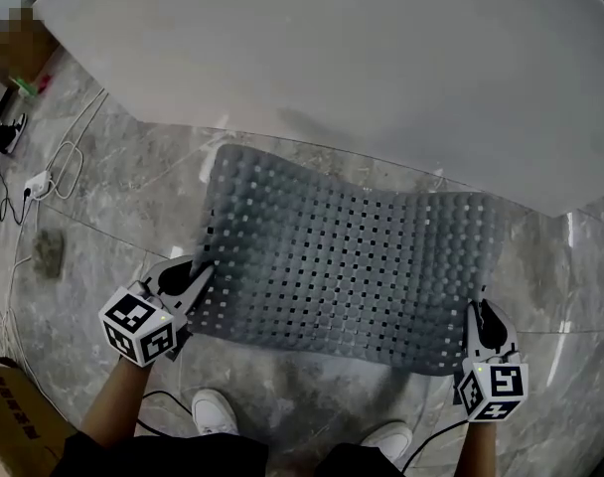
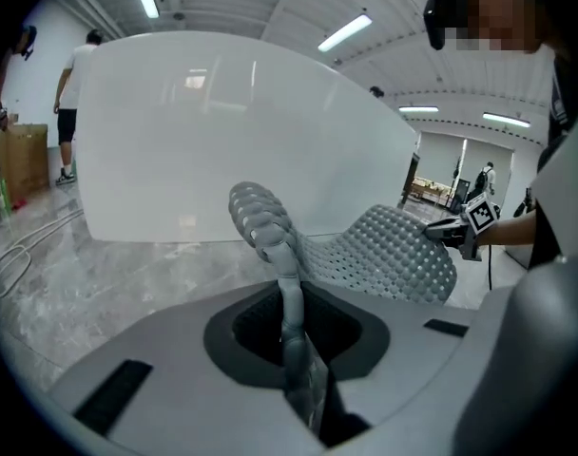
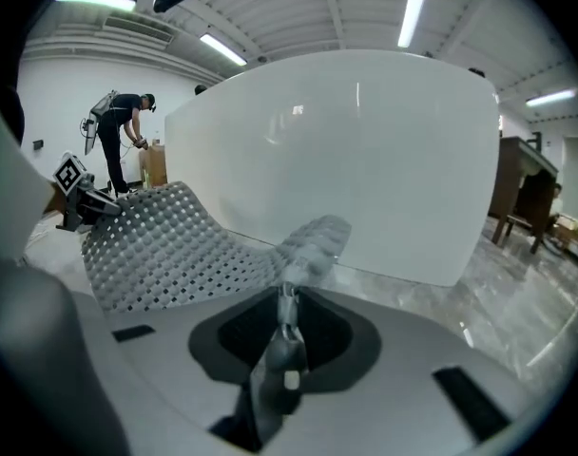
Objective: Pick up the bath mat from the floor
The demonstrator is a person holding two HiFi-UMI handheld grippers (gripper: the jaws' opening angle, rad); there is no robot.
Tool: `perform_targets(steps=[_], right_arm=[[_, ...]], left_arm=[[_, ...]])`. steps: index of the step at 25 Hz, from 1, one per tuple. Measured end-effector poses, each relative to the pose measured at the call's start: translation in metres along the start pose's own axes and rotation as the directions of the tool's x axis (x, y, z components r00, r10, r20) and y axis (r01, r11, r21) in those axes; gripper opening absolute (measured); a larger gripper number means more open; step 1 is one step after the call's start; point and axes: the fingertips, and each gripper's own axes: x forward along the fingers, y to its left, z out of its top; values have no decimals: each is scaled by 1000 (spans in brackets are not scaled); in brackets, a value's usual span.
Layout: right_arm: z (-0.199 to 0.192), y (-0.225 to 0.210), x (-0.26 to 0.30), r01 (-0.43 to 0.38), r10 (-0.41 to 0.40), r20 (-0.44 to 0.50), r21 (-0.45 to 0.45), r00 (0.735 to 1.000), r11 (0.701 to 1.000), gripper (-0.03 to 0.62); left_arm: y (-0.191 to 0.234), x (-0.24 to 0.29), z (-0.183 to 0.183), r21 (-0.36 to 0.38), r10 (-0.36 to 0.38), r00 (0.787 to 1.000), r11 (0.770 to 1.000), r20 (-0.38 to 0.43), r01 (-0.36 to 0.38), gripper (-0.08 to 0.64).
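Left tool (image 1: 204, 279), right tool (image 1: 478, 318), tips half hidden at bath mat (image 1: 352, 256) corners.

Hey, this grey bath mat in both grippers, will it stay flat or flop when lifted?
Probably floppy: the bath mat curves and ripples between the left gripper and right gripper. Likely light, since thin corner pinches hold it. Its bumpy, perforated surface should resist slipping from the jaws.

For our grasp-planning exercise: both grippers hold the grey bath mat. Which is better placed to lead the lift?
Left, probably. The left gripper has the bath mat seated deep between its jaws; the right gripper pinches only a corner tip.
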Motion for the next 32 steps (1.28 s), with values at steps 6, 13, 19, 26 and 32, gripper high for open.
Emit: perform_targets(steps=[6,13,19,26,32], right_arm=[[60,-7,-6,-28,30,55,-37,998,999,80],[101,-3,-35,-29,30,29,-32,999,999,77],[155,-33,-98,18,-18,36,18,999,1000,75],[260,-68,-190,76,-80,83,56,993,996,72],[351,-75,-258,58,-64,108,58,992,997,71]], left_arm=[[-11,-6,56,-1,-3,999,1000,53,3,48],[-34,-21,97,-4,-33,999,999,8,33,44],[-72,-50,172,6,-26,1000,1000,9,26,44],[-131,-104,291,-10,-15,997,1000,73,16,44],[-168,-164,382,-42,-11,995,999,95,15,44]])
